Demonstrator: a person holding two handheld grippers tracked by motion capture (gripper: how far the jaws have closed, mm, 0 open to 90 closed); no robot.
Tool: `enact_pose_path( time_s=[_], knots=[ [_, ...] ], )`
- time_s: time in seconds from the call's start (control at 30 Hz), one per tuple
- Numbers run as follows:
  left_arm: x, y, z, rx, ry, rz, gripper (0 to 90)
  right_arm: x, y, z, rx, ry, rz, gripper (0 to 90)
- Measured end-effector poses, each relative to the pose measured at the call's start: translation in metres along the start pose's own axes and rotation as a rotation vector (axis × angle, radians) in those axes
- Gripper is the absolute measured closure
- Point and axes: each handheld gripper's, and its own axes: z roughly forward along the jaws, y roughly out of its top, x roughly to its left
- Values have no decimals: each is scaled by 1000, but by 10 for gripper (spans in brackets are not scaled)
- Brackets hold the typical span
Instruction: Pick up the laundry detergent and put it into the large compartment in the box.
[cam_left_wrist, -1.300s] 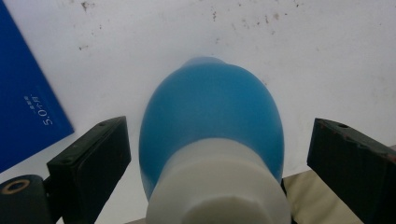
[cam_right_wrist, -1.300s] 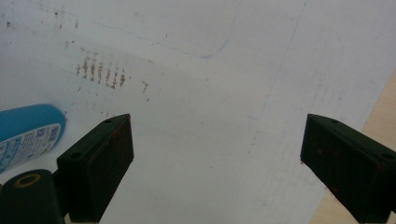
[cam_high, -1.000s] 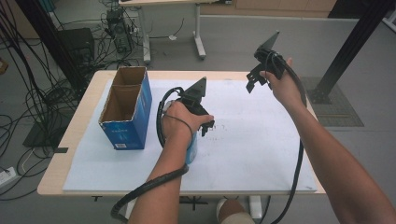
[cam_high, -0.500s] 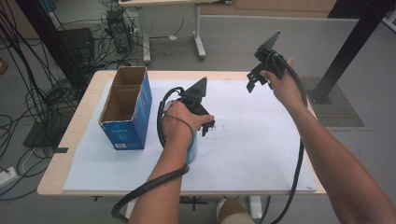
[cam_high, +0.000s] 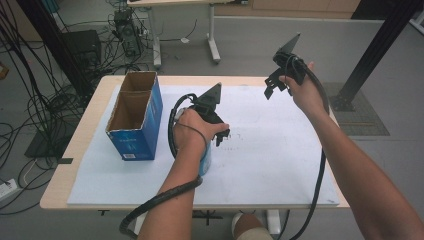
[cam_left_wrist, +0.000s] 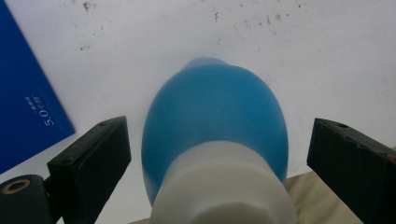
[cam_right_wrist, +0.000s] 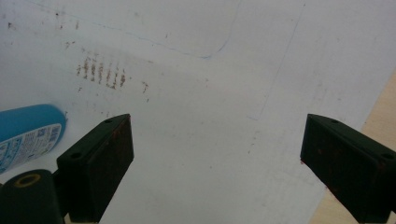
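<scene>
Nothing much has shifted since a second ago: both my hands sit where they were, my left gripper low over the middle of the white sheet, my right one raised over the far right part of the table.

Starting at the left, the blue cardboard box (cam_high: 134, 117) stands open-topped on the white sheet (cam_high: 270, 160), near the table's (cam_high: 55, 195) left edge. In the left gripper view a corner of its blue side shows just beside my left jaw.

Next comes my left gripper (cam_high: 221, 136), pointed down at the blue bottle (cam_left_wrist: 212, 126). That bottle has a blue body and a white cap, and it lies on the sheet under my left hand (cam_high: 192, 132); in the high view a bit of blue peeks out beside my wrist. From the left gripper view the bottle sits between my jaws with the cap end nearest the camera. The jaws are spread wide, with a clear gap on each side of the bottle, so I have hold of nothing.

Farther right, my right gripper (cam_high: 274, 86) is held up off the table in my right hand (cam_high: 305, 92). Its jaws are also wide apart with bare sheet between them. The bottle's blue end shows at the left edge of the right gripper view, well apart from these jaws.
</scene>
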Motion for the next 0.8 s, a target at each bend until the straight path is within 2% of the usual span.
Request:
enact_pose_path(
  time_s=[0.63,0.8],
  knots=[
    [-7,-3,2,-12,38,8,205,-1,-1,0,-2,0,-3,94],
    [-7,-4,3,-16,45,-1,234,-2,-1,0,-1,5,3,94]
  ],
)
